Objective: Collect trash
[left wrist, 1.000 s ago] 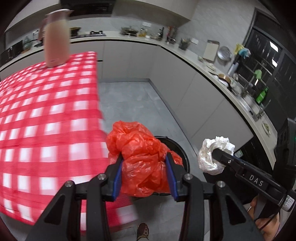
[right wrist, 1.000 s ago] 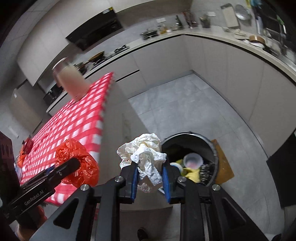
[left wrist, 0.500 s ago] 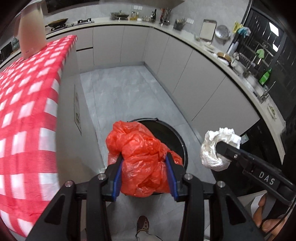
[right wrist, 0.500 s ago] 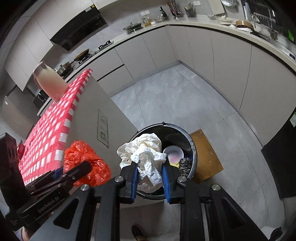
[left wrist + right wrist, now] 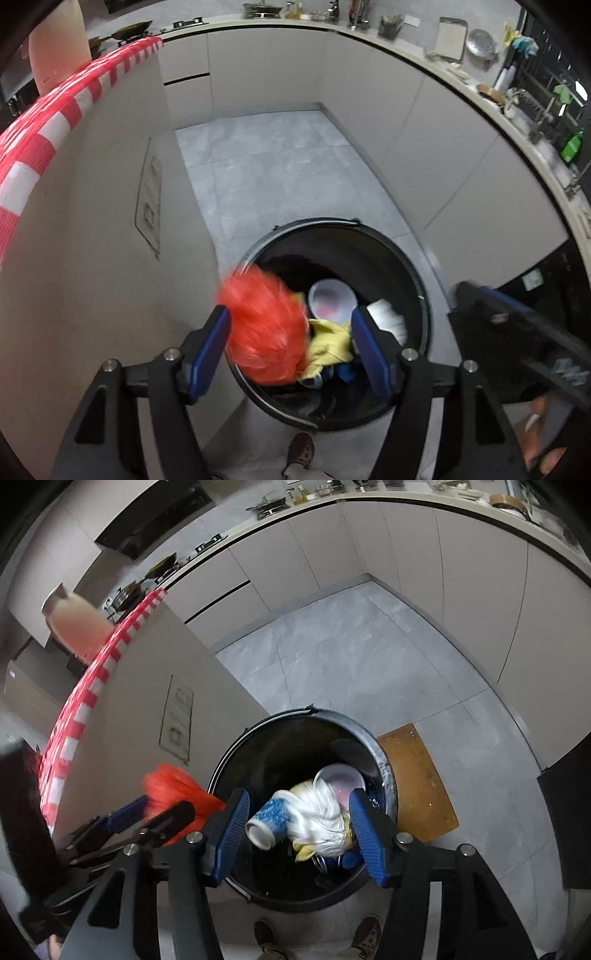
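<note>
A black round trash bin (image 5: 413,266) stands on the floor below both grippers, also in the right wrist view (image 5: 288,723). My left gripper (image 5: 291,343) is open; the orange plastic bag (image 5: 266,332) is blurred, falling between its fingers toward the bin, and also shows in the right wrist view (image 5: 177,790). My right gripper (image 5: 299,827) is open; the white crumpled paper (image 5: 317,816) is blurred, dropping into the bin. Inside lie a clear plastic lid (image 5: 332,299), yellow trash (image 5: 328,343) and a blue patterned cup (image 5: 267,819).
The counter side panel (image 5: 92,240) with the red checked cloth (image 5: 55,118) stands left of the bin. A brown mat (image 5: 417,782) lies right of it. Grey cabinets (image 5: 461,166) curve around the floor. My shoes (image 5: 266,938) are below.
Both grippers moved down over the bin and opened. The orange bag and the white paper have left the fingers and are falling into the bin.
</note>
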A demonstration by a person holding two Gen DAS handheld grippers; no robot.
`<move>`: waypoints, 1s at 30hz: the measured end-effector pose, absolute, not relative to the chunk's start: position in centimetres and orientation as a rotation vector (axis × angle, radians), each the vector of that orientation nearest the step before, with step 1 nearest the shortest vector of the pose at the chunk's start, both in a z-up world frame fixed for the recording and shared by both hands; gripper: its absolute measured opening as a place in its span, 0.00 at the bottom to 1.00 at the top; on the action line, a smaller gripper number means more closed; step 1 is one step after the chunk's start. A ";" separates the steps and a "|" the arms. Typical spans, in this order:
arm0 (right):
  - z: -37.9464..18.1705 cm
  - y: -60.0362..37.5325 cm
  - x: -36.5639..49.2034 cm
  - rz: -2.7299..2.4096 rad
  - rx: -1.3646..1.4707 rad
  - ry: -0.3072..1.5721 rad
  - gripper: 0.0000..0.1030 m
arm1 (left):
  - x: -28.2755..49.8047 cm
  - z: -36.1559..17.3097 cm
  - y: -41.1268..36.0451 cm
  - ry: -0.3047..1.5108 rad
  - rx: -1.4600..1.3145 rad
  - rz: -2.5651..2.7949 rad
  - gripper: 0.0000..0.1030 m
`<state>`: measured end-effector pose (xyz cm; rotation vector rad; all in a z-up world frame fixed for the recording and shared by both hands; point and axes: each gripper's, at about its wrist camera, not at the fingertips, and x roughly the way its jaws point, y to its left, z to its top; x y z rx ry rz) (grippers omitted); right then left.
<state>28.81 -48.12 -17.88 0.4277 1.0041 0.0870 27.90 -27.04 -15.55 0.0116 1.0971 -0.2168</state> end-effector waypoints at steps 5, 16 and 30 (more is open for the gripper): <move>-15.8 -48.7 28.4 0.105 0.375 0.962 0.57 | 27.7 -12.8 -27.1 1.058 -0.001 -0.190 0.67; -13.0 -47.4 25.4 0.103 0.392 0.987 0.57 | 23.6 -5.3 -22.6 0.954 -0.097 -0.212 0.69; -5.3 -35.5 10.1 0.133 0.275 0.901 0.61 | 8.4 1.1 -12.3 0.825 -0.123 -0.164 0.82</move>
